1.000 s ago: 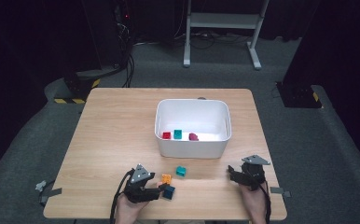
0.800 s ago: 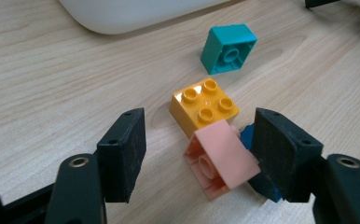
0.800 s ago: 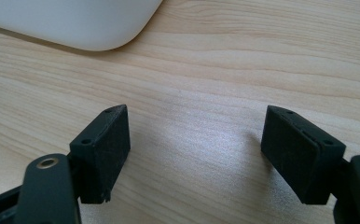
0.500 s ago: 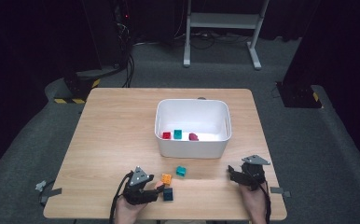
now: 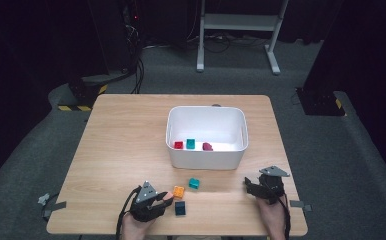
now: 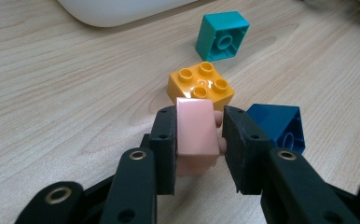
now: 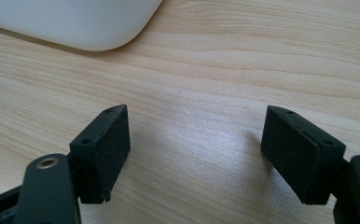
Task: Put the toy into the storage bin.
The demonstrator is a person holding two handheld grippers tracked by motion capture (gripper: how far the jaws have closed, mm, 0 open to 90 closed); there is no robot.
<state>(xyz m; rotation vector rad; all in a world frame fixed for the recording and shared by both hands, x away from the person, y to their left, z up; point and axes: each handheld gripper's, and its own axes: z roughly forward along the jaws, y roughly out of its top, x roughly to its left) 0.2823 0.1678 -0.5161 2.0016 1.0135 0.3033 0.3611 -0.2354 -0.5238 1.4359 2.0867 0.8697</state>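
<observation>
A pale wooden table (image 5: 121, 150) stands on grey carpet in a dark room, with a white metal stand (image 5: 236, 30) on the floor beyond its far edge.

At the near edge, the left gripper (image 6: 197, 135) has just been closing its jaws and now clamps a pink brick (image 6: 196, 133) between the two black pads, the brick sitting low over the wood. In the high view this gripper (image 5: 164, 201) lies at about 7 o'clock from the table's middle.

Just beyond the pink brick, at 12 o'clock in the left gripper view, rests an orange four-stud brick (image 6: 200, 86), studs up. A dark blue brick (image 6: 277, 122) lies tipped on its side at 3 o'clock, close beside the right-hand jaw; whether it touches the jaw cannot be told. Farther off, near 1 o'clock, a teal brick (image 6: 222, 36) lies with its hollow underside showing.

A white bin (image 5: 206, 160) sits at the table's centre, holding a red brick (image 5: 178, 145), another teal brick (image 5: 190, 143) and a dark red piece (image 5: 207, 146).

The right gripper (image 7: 194, 149) rests at about 5 o'clock, well apart from the bricks, its jaws spread wide over bare wood with nothing between them.
</observation>
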